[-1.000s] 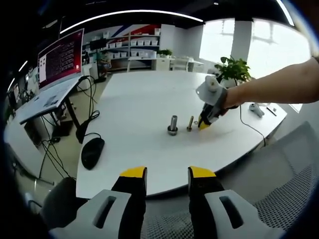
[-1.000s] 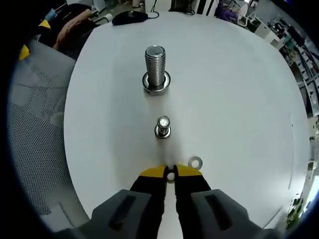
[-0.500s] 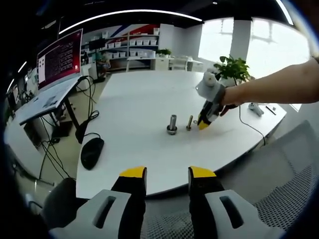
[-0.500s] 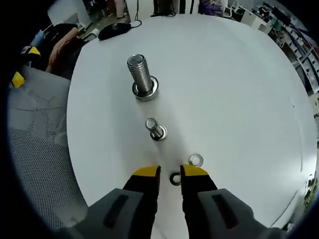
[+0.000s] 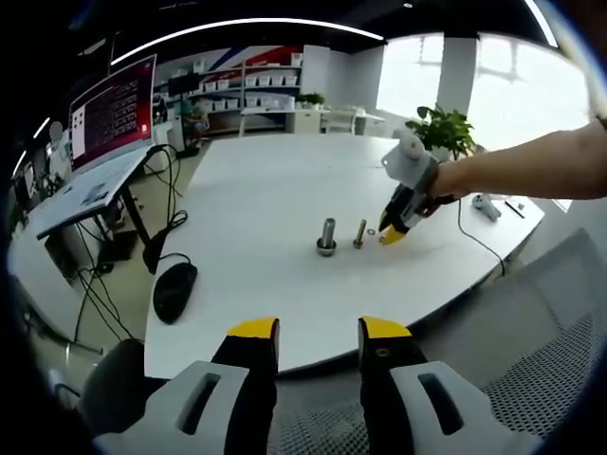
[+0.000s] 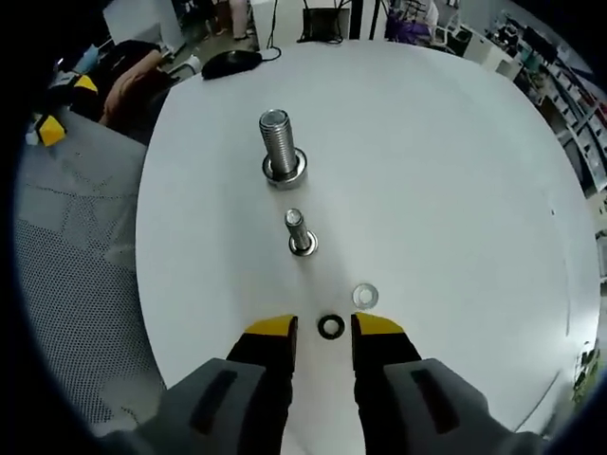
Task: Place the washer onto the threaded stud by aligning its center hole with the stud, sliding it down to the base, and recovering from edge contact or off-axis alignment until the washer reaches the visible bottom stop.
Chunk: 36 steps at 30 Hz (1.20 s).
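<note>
In the right gripper view, a small dark washer lies flat on the white table, in the gap between my jaws. My right gripper is open and not touching it. A silver washer lies just beyond, to the right. Farther on stand a thin threaded stud and a thick threaded stud with a ring at its base. The left gripper view has both studs at mid-table, with the right gripper hovering beside them. My left gripper is open and empty, off the table's near edge.
A black mouse with its cable lies near the table's left edge. A mesh chair stands at the right. Beyond the table are a desk with a monitor, a potted plant and shelves.
My right gripper went from shut on the dark washer to open, leaving the washer on the table between its jaws, and drew back slightly. The left gripper has not moved.
</note>
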Each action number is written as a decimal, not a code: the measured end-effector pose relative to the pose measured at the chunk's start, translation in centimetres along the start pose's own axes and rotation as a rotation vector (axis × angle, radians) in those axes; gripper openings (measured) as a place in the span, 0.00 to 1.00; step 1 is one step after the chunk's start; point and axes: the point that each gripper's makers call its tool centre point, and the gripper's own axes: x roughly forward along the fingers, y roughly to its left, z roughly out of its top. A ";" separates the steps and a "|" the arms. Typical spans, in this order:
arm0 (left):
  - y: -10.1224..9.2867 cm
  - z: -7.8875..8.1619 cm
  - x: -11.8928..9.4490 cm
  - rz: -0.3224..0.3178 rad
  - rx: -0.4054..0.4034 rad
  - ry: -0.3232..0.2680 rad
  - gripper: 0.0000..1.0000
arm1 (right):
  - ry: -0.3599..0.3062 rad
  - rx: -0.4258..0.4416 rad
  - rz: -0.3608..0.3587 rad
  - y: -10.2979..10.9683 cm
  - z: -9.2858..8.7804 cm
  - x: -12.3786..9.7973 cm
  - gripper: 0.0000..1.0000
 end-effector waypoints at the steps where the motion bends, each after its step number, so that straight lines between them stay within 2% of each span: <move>1: 0.1 0.0 0.0 0.001 -0.002 -0.002 0.32 | 0.023 -0.030 0.012 0.1 -0.4 0.2 0.25; 6: 0.1 0.0 0.0 0.002 -0.004 -0.003 0.31 | 0.119 -0.168 0.038 0.5 -2.0 0.7 0.26; 7: 0.0 0.0 0.0 0.002 -0.004 -0.003 0.31 | 0.119 -0.202 0.037 0.6 -2.0 0.9 0.26; 8: 0.0 0.0 0.0 0.002 -0.004 -0.003 0.32 | 0.071 -0.241 0.051 1.2 -1.1 0.6 0.25; 9: 0.0 0.0 0.0 0.003 -0.004 -0.004 0.32 | 0.098 -0.219 0.035 1.2 -1.4 0.4 0.25; 11: 0.0 0.1 0.0 0.004 -0.006 -0.004 0.31 | 0.100 -0.217 0.044 0.2 -1.1 0.7 0.25; 16: 0.0 0.0 0.0 0.005 -0.007 -0.004 0.31 | 0.097 -0.177 0.050 0.5 -0.8 1.0 0.23; 19: 0.1 0.1 0.1 0.008 -0.011 -0.002 0.31 | 0.106 -0.225 0.051 0.5 -0.6 1.1 0.21; 23: 0.1 0.1 0.0 0.010 -0.011 -0.003 0.31 | 0.128 -0.240 0.054 0.3 -0.4 1.4 0.19; 29: 0.0 0.2 0.0 0.008 -0.012 -0.008 0.31 | 0.185 -0.298 0.050 0.5 -0.7 1.4 0.16; 32: 0.3 0.0 0.1 0.009 -0.012 -0.006 0.31 | 0.198 -0.305 0.044 0.1 -0.1 1.6 0.15; 36: 0.1 0.1 0.0 0.009 -0.013 -0.007 0.31 | 0.196 -0.307 0.033 -0.2 -0.4 1.6 0.12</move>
